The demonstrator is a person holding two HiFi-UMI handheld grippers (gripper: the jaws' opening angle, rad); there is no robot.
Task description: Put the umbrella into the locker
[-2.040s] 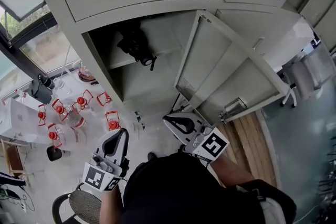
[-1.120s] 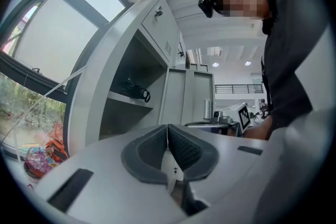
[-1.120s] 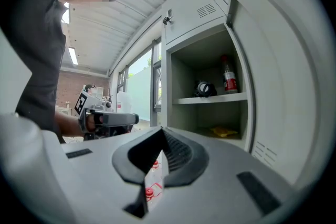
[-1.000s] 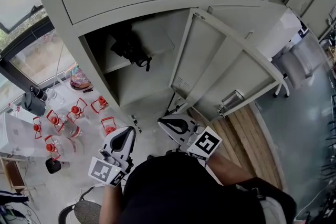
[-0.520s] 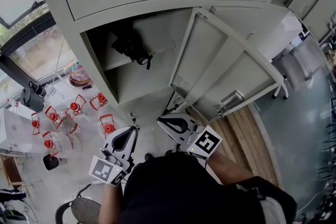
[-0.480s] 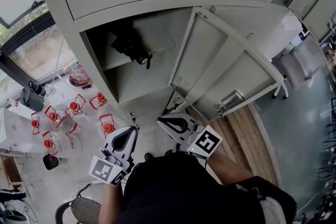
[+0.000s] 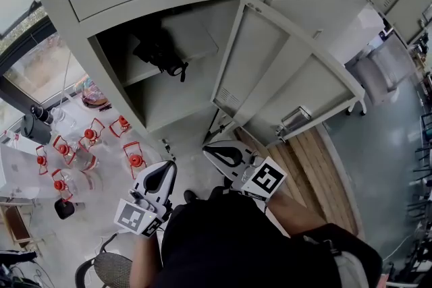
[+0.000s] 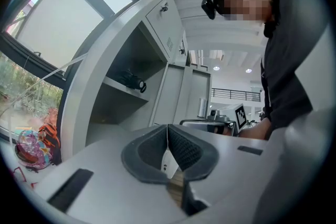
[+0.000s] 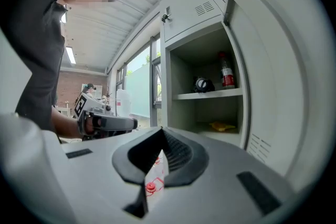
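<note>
Head view showed the umbrella (image 7: 160, 50) lying on the locker's (image 7: 108, 81) upper shelf, so the placing looked done. The left gripper (image 7: 164, 166) and right gripper (image 7: 208, 149) were clenched, empty, well apart from it; next probably came closing the door (image 7: 297, 71).

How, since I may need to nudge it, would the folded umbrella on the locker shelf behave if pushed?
The umbrella is a compact black bundle lying on the shelf, so probably light with loose fabric. Its rounded end suggests it may roll, perhaps against the bottle standing beside it.
</note>
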